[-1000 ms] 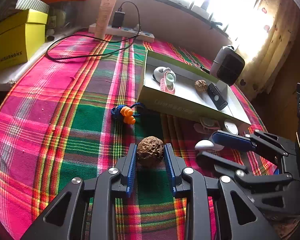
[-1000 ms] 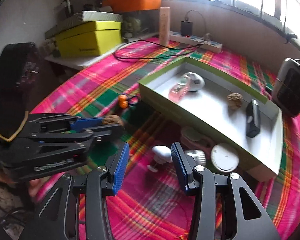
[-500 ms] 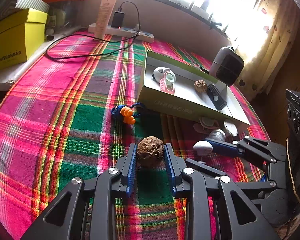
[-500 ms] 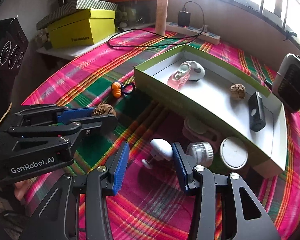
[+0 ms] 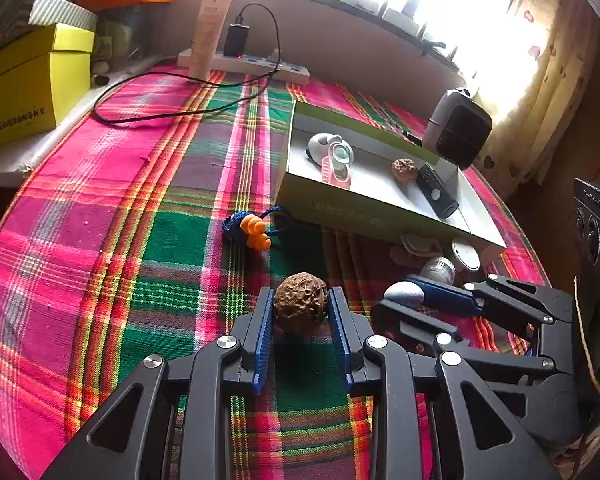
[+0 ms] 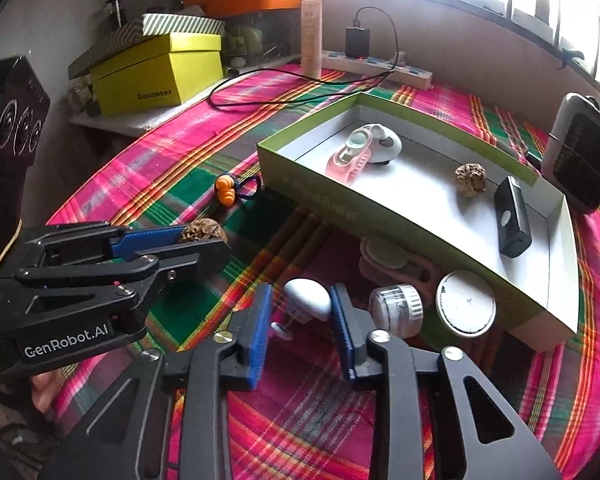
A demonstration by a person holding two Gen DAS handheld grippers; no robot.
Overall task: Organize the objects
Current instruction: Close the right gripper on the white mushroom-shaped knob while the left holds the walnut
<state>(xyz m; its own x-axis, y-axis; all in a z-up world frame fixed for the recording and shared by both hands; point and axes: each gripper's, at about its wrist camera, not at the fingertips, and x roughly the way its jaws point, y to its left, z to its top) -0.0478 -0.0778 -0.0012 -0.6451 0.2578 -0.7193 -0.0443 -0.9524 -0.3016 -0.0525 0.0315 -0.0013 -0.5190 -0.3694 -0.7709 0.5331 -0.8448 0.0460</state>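
My left gripper [image 5: 300, 292] is shut on a brown wrinkled walnut [image 5: 300, 308] that rests on the plaid cloth; it also shows in the right wrist view [image 6: 204, 236]. My right gripper [image 6: 300, 292] has a white egg-shaped piece [image 6: 308, 300] with a small stem between its blue pads. Its jaws are closing: the right pad touches the piece, and a thin gap shows at the left pad. A green-walled box [image 6: 320, 192] beyond holds a pink and white item [image 6: 356, 152], a second walnut [image 6: 470, 174] and a black remote [image 6: 512, 216].
Orange earplugs on a blue cord [image 6: 225, 190] lie left of the box. A clear ridged cap [image 6: 396, 310], a white round lid [image 6: 466, 304] and a pinkish item [image 6: 392, 258] sit against its near wall. Yellow box [image 6: 160, 72], power strip [image 6: 380, 68] and cable lie behind.
The right gripper came forward so the white piece lies between its fingers, and its jaws have narrowed around it. The left gripper has stayed put with the walnut.
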